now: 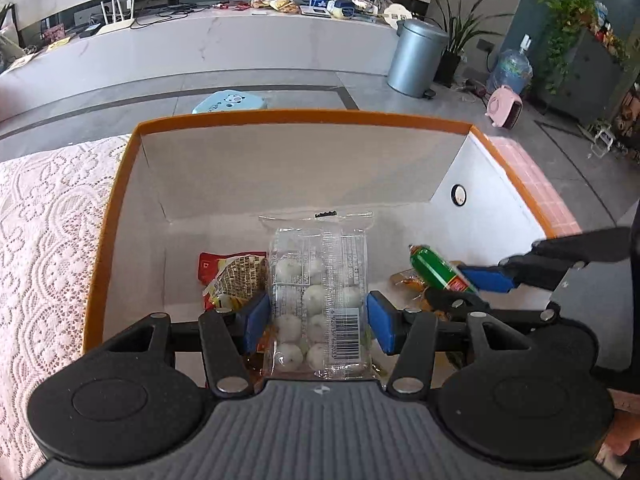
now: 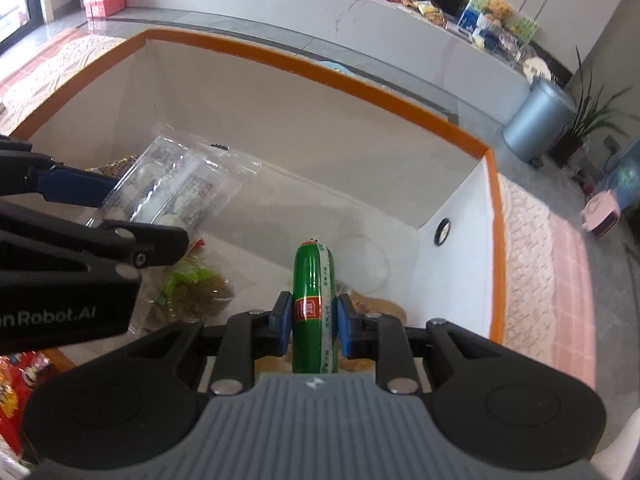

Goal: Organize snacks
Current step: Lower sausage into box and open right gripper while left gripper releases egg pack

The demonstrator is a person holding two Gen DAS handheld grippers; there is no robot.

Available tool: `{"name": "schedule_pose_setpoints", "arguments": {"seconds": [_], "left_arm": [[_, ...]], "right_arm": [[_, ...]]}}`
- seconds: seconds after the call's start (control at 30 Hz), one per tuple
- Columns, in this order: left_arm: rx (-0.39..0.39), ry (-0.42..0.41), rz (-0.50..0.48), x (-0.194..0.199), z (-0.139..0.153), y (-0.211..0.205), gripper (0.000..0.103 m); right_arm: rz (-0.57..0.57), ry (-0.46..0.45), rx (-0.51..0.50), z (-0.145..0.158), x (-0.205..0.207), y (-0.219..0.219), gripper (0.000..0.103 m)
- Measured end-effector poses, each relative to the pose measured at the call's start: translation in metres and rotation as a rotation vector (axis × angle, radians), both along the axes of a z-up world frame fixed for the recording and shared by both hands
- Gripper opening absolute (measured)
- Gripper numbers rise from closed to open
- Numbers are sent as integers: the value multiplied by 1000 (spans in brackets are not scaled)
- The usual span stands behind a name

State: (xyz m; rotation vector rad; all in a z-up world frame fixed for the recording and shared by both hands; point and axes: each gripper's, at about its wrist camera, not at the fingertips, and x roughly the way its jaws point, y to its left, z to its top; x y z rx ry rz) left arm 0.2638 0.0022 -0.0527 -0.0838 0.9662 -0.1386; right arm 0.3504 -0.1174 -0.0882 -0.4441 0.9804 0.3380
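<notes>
Our left claw [image 1: 316, 322], low in the centre of the left wrist view, has its blue pads pressed on the two sides of a clear packet of white balls [image 1: 318, 292], so the jaws stand partly apart around it. Our right claw [image 2: 310, 326], at bottom centre of the right wrist view, is clamped tight on a green sausage [image 2: 312, 280] that points up the frame. Both hang inside the orange-rimmed box [image 1: 304, 117], above other snacks on its floor: a red and gold packet [image 1: 230, 276] at centre left, an orange-brown wrapper [image 1: 408, 280] at centre right. We judge the step to be setting both down. To do it well, we lower each piece close to the floor before letting go, keep the two claws apart, and aim for bare floor toward the upper part of the box.
</notes>
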Motion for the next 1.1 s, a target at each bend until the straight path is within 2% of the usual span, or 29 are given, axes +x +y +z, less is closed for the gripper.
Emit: {"name": "schedule_pose_setpoints", "arguments": {"seconds": [0.23, 0.57, 0.67, 0.8, 0.97, 1.1], "left_arm": [[28, 39, -55, 11, -2, -10, 61], [26, 37, -38, 11, -5, -7, 64], [31, 38, -28, 10, -4, -6, 69], [32, 14, -7, 5, 3, -5, 79], [13, -18, 0, -5, 17, -4, 84], [14, -44, 24, -16, 28, -2, 87]], "right_arm": [[11, 32, -33, -8, 5, 0, 20], [30, 36, -40, -4, 10, 2, 22], [34, 36, -44, -4, 3, 4, 24], [41, 21, -53, 2, -1, 6, 36], [46, 0, -57, 13, -7, 4, 48], [40, -15, -54, 26, -12, 2, 62]]}}
